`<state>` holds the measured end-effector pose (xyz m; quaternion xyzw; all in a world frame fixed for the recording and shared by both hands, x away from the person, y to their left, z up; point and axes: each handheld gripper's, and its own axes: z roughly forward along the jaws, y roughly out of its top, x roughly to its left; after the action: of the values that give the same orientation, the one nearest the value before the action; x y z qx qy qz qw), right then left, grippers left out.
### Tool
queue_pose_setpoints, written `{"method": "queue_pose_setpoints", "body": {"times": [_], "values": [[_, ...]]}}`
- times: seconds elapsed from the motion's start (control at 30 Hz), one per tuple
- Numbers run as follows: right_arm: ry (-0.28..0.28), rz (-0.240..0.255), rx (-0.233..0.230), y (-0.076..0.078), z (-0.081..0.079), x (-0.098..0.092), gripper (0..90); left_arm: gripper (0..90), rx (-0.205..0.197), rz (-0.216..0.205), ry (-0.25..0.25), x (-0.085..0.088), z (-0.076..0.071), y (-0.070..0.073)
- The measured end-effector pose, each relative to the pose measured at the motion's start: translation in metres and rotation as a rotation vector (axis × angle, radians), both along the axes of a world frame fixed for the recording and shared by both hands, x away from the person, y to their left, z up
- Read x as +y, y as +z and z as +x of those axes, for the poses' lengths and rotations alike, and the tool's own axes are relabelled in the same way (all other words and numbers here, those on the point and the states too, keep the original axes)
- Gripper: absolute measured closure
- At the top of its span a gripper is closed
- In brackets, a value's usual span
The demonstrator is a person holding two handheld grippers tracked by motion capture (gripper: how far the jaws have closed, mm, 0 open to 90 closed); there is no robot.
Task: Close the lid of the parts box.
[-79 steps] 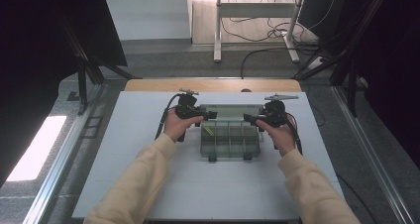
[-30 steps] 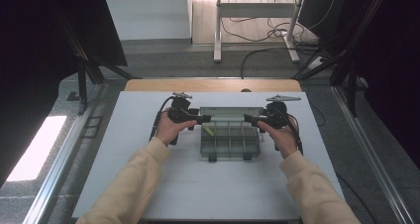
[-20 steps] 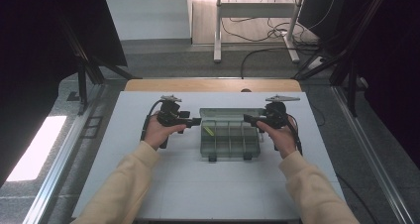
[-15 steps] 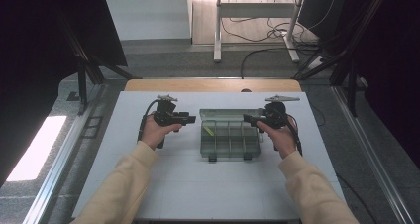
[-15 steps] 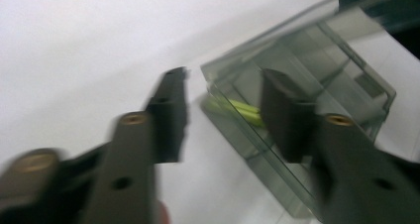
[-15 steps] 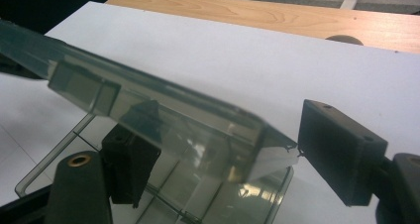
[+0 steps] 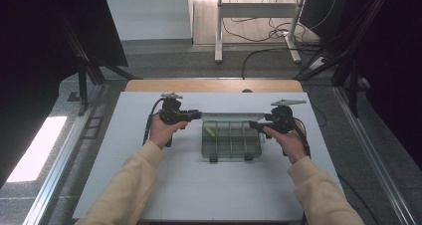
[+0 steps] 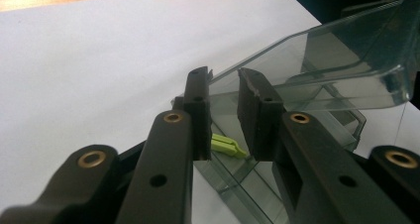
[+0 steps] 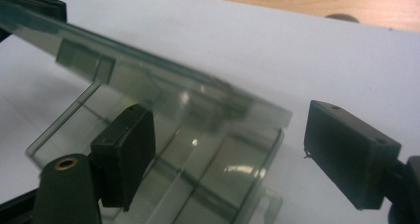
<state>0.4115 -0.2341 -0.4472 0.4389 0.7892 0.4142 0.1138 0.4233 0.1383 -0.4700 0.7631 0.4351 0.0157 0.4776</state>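
Your clear compartment box point(image 7: 231, 140) sits mid-table with its lid point(image 8: 317, 60) raised. Your left gripper point(image 7: 193, 116) has just been closing on the lid's corner, though contact looks unsure. Your right gripper point(image 7: 255, 126) stands wide open around the box's right end. A green piece point(image 8: 225, 145) lies inside; closing remains.

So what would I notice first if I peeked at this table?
The see-through plastic box in the middle of the white table, its lid tipped up at the back. A black gripper sits at each end: the left gripper has just been closing on the lid's edge. One little green piece lies inside.
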Motion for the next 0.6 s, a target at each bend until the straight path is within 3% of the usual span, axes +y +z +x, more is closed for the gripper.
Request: {"method": "queue_pose_setpoints", "body": {"times": [0.2, 0.33, 0.5, 0.6], "values": [[-0.009, -0.025, 0.035, -0.005, -0.008, -0.015, 21.2, 76.2, -0.006, -0.002, 0.005, 0.000, -0.001, 0.002], [-0.096, -0.056, 0.048, -0.006, -0.006, -0.028, 24.5, 76.7, -0.003, -0.006, -0.002, -0.001, 0.000, 0.001], [-0.176, -0.069, 0.050, -0.005, 0.000, -0.033, 38.4, 80.0, 0.008, 0.003, -0.027, -0.004, -0.001, -0.001], [-0.177, -0.057, 0.004, 0.000, 0.001, -0.031, 54.3, 81.1, 0.014, 0.003, -0.037, -0.004, -0.001, -0.002]]}}
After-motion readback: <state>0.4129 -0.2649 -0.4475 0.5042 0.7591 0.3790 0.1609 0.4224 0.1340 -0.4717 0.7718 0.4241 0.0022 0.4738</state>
